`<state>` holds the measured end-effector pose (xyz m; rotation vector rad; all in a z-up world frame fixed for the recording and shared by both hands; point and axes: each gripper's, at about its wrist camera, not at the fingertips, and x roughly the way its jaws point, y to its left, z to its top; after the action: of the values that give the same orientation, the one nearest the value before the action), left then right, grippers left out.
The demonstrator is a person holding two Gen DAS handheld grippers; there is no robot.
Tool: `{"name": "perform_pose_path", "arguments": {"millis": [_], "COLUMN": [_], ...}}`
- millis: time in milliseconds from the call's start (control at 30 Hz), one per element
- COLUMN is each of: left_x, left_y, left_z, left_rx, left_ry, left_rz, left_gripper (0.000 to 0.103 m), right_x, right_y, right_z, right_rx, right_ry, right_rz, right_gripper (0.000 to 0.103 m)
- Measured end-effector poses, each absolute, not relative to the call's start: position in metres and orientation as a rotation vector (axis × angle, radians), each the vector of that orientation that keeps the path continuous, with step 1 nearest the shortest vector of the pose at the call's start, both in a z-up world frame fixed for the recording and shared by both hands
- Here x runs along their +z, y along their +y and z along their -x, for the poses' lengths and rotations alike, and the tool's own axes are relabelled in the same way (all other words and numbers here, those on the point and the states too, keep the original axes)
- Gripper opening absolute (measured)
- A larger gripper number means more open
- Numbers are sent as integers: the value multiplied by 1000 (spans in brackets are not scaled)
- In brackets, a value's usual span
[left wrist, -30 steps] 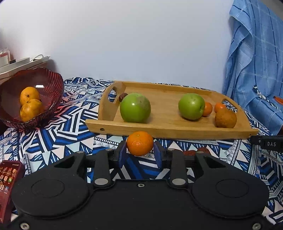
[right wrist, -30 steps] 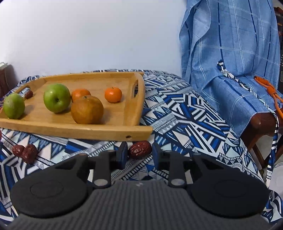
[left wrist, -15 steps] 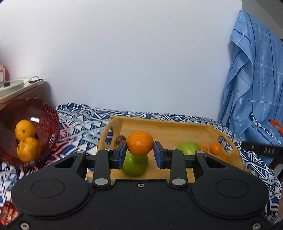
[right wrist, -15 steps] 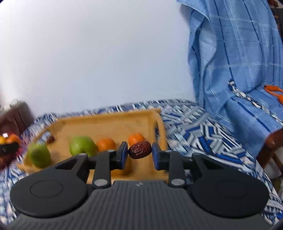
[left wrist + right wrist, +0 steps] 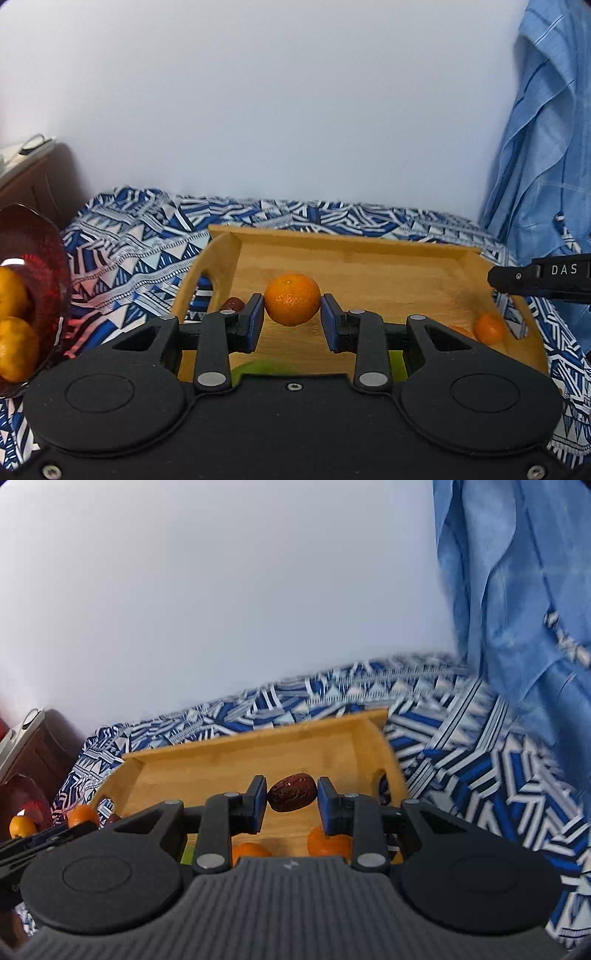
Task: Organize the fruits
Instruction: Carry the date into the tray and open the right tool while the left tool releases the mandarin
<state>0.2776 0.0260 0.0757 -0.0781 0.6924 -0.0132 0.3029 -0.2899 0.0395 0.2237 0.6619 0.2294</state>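
At the far left of the left wrist view we see a dark red ribbed glass bowl point(image 5: 44, 273) holding two yellow-orange citrus fruits point(image 5: 14, 325), cut off by the frame edge. Right of it spreads the blue and white geometric-patterned cloth point(image 5: 129, 251) that covers the bench. At lower centre our left tool point(image 5: 292, 319) pinches a small round orange mandarin point(image 5: 292, 304) between its blue pads point(image 5: 256, 321), held in the air above the rectangular light wooden tray with cut-out handles point(image 5: 351, 243). A dark reddish-brown date point(image 5: 232, 304) shows just left of the tool, inside the tray by its left handle. Green fruit point(image 5: 258, 367) peeks out below the fingers, mostly hidden. Further right, a small orange mandarin point(image 5: 489, 328) lies in the tray near its right handle, and the black body of the other tool, lettered DAS point(image 5: 539, 282), enters from the right edge. A blue checked fabric point(image 5: 546, 147) hangs at the upper right.

At the left edge of the right wrist view the red bowl point(image 5: 22, 794) appears again, blurred. At lower centre our right tool point(image 5: 291, 799) is closed on a wrinkled dark red date point(image 5: 292, 796), held above the same tray point(image 5: 240, 753). Two orange mandarins point(image 5: 328, 843) sit in the tray beneath the fingers. The patterned cloth point(image 5: 461, 757) and blue fabric point(image 5: 517, 590) fill the right side.
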Motion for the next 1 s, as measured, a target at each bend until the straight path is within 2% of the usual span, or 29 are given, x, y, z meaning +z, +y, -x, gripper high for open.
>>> {"name": "perform_pose_path", "arguments": {"millis": [367, 1000], "left_x": [53, 38], "left_y": [17, 11], "left_z": [-315, -319], "left_rx": [3, 16], "left_ry": [781, 810], "left_rz": [70, 19], "left_gripper": [32, 32], "right_x": [16, 1], "right_y": [-289, -271], "right_z": [-336, -340], "right_rx": [219, 203], "right_ry": [739, 776], "right_rz": [-219, -109], "right_gripper": [35, 35]}}
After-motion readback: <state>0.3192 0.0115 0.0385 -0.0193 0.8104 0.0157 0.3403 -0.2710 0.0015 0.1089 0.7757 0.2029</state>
